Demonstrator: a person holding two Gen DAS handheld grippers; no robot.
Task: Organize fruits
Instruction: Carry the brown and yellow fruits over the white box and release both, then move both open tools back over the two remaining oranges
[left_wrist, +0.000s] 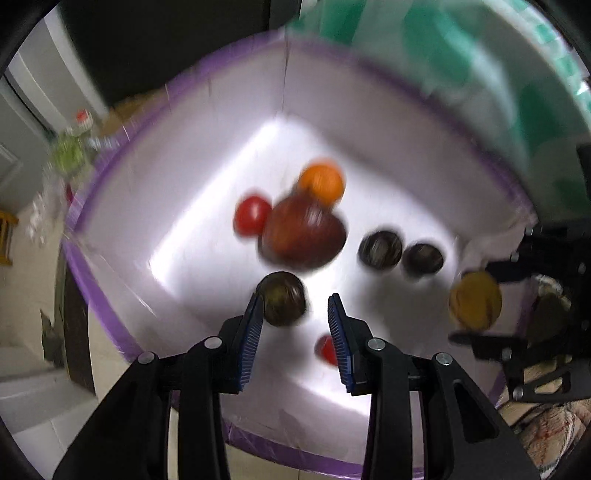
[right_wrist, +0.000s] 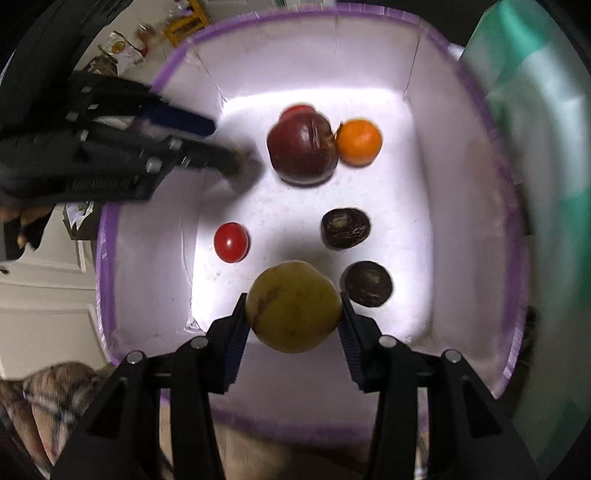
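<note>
Starting with the biggest thing, a white box (right_wrist: 147, 288) with a purple rim is seen from above, and all the fruit is inside it or just over it. A big red apple (right_wrist: 302, 149) is found at the far end, with an orange (right_wrist: 359, 142) touching its right side. A yellow fruit (right_wrist: 291, 306) is held tight in the right tongs (right_wrist: 293, 308), squeezed from both sides over the near end of the box. Bare floor is seen just past it, between a small red fruit (right_wrist: 231, 242) on the left and two dark round fruits (right_wrist: 345, 229) on the right, so a straight drop down is likely all that is needed. A green-brown fruit (left_wrist: 282, 304) is seen at the left tongs (left_wrist: 296, 300), which are spread wide; only the left finger seems to be touched by it (the blur makes it hard to tell if it is on the floor or in the air). It sits to the left inside the gap. Another small red fruit (right_wrist: 297, 110) is tucked behind the apple.
</note>
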